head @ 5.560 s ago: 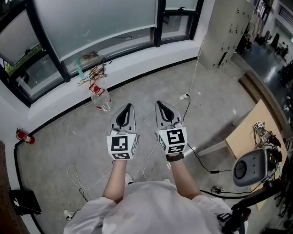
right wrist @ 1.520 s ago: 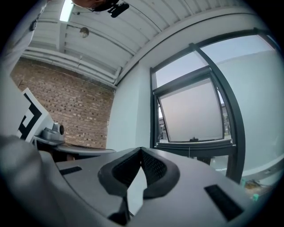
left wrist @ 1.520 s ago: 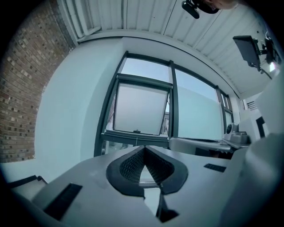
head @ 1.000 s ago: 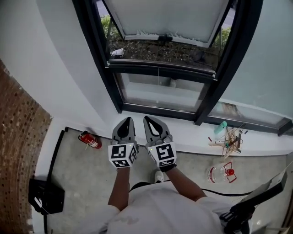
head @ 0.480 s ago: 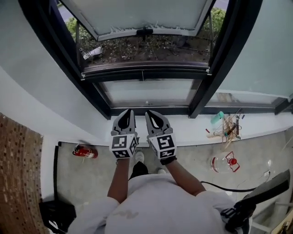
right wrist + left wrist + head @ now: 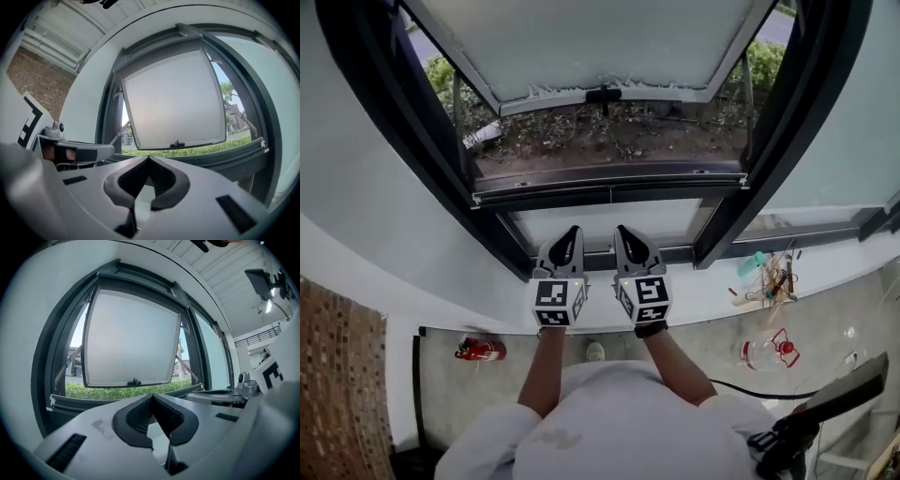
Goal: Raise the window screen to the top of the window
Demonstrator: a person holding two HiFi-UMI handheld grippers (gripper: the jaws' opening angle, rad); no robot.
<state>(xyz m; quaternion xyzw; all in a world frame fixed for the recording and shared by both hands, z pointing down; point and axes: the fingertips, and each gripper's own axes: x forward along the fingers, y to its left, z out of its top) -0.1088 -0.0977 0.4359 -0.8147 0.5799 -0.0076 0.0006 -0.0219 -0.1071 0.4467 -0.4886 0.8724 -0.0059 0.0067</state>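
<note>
Head view: the left hand-held gripper (image 6: pixel 572 232) and the right hand-held gripper (image 6: pixel 623 232) are seen side by side over the white painted window sill (image 6: pixel 703 286), both aimed at the dark metal window frame (image 6: pixel 441 141). Each pair of jaws is pressed fully together with nothing between them, as is borne out by the left gripper view and the right gripper view.

The window screen is judged to be down: a slim dark horizontal rail with pale end caps (image 6: pixel 609 184), taken to be its pull bar, lies low across the opening, just beyond the gripper tips. No mesh can be made out. Past it, the frosted glass sash (image 6: pixel 600 37) is swung outward.

No grip has been taken yet, so the jaws must be parted before the rail can be caught. Several failures are to be feared. The thin rail could be missed or only nipped at its edge, and so slip free. If it is lifted unevenly by the two sides, it could be tilted and jammed in its side tracks.
</note>
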